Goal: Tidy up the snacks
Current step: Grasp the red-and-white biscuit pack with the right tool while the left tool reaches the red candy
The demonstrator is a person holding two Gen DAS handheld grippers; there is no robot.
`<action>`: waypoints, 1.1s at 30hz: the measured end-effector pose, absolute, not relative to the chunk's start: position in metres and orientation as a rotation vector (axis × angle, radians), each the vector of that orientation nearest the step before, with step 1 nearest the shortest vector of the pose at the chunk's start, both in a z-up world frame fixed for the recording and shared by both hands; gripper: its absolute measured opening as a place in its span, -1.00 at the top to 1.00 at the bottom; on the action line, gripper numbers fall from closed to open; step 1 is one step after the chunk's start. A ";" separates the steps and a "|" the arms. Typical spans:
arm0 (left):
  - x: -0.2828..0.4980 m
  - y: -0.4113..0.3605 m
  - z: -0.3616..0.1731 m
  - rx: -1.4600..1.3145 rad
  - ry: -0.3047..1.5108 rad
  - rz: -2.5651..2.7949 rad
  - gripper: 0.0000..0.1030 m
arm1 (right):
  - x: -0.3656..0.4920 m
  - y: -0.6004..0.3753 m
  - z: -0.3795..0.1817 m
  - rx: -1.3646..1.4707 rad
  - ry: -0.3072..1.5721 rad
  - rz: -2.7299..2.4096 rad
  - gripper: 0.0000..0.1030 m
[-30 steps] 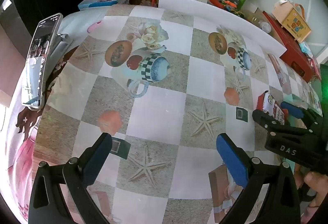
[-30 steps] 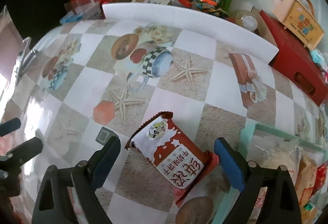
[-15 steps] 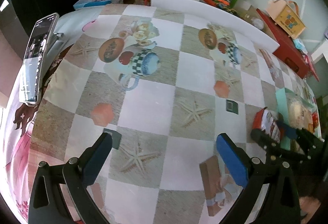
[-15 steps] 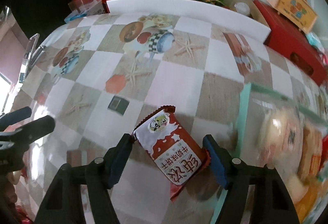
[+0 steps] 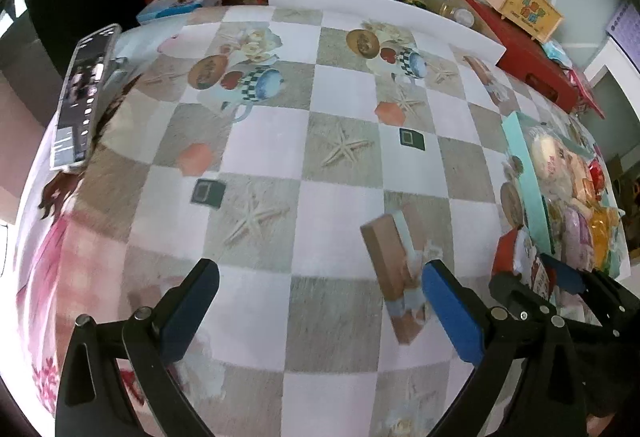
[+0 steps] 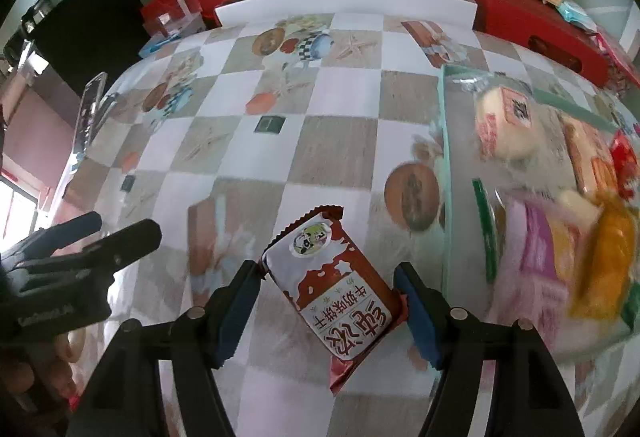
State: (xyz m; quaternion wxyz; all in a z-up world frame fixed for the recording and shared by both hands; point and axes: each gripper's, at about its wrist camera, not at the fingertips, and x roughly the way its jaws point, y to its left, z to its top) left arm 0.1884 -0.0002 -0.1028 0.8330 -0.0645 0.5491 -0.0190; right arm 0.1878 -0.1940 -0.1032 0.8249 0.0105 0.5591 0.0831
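Left wrist view: left gripper [image 5: 316, 301], its blue-padded jaws spread wide and empty, over the checkered starfish-print tablecloth [image 5: 256, 141]; at far right, the mint-green tray of assorted packaged snacks [image 5: 520, 173]. Right wrist view: right gripper [image 6: 326, 307], jaws half closed, clamps the red-and-white foil snack packet [image 6: 340, 289] by its long edges, lifted above the tablecloth just beside the tray's near rim.

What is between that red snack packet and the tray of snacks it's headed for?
Nothing visible. The red snack packet, clamped in the right gripper, hangs beside the tray's near wall; only bare tablecloth lies between.
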 end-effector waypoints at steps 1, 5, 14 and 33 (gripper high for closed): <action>0.182 0.003 -0.099 -0.141 1.154 -0.029 -0.96 | 0.184 -0.194 -0.102 0.021 1.189 0.177 -0.40; 0.163 0.012 -0.092 -0.142 1.138 -0.009 -0.96 | 0.167 -0.189 -0.093 0.010 1.189 0.177 -0.40; 0.125 0.039 -0.099 -0.142 1.163 0.046 -0.76 | 0.148 -0.177 -0.078 0.002 1.173 0.179 -0.40; 0.095 0.084 -0.105 -0.179 1.166 0.088 -0.64 | 0.127 -0.152 -0.068 -0.048 1.175 0.183 -0.40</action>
